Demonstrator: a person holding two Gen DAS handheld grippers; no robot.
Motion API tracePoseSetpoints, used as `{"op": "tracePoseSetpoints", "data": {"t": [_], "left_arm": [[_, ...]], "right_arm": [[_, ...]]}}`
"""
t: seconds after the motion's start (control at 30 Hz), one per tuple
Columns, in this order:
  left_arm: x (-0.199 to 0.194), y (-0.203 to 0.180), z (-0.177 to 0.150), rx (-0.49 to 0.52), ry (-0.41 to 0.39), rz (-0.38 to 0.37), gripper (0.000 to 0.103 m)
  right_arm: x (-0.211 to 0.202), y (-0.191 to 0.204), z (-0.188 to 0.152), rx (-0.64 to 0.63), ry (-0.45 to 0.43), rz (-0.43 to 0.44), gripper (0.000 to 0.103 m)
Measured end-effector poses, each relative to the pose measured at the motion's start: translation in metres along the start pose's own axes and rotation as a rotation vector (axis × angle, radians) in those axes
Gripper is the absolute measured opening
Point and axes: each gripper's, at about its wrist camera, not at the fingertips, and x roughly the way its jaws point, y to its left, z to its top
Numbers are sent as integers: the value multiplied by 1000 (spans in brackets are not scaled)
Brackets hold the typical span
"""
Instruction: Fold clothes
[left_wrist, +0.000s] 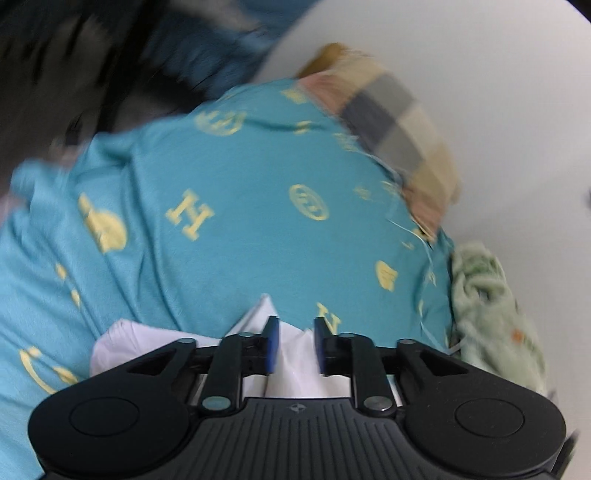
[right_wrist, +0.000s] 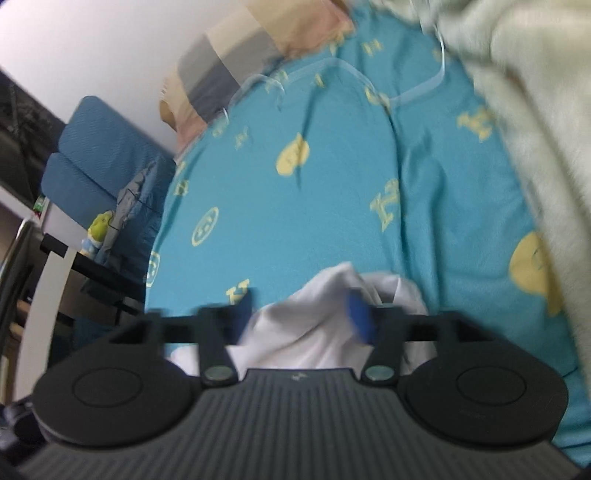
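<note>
White garment on teal bedsheet

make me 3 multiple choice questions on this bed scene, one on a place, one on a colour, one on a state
1. Where does the white garment lie?
A. on the teal bedsheet, at the gripper tips
B. on the checked pillow
C. on the blue chair

2. What colour are the letters and smiley faces printed on the bedsheet?
A. red
B. yellow
C. black

3. How do the jaws of the right gripper stand?
A. clamped tight on the pillow
B. shut with nothing between them
C. wide apart, with white cloth lying between them

Answers:
1 A: both wrist views show the white cloth on the teal sheet just ahead of the fingers, while the checked pillow lies far off at the head of the bed.
2 B: every print on the teal sheet is yellow.
3 C: the blue pads stand far apart and do not pinch the cloth.
</note>
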Motion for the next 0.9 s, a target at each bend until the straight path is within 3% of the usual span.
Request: {"op": "tracePoseSetpoints", "data": {"t": [0.07, 0.17, 0.27, 0.47, 0.67, 0.9], "left_arm": [[-5, -13, -11, 77, 0, -16, 43], [-9, -35, -29, 205, 13, -10, 46], [-5, -50, -43, 310, 11, 40, 53], [7, -49, -57, 372, 27, 115, 53], [28, -36, -57, 381, 74, 150, 53], [50, -34, -65, 417, 138, 192, 53]], "right_arm": [[-16, 9, -5, -68, -60, -11, 85], [-31, 26, -11, -178, -91, -29, 84], [-35, 46, -22, -312, -84, -79, 83], [-17, 83, -51, -563, -30, -176, 83], [1, 84, -59, -591, 19, -157, 83], [26, 74, -63, -549, 96, -202, 83]]}}
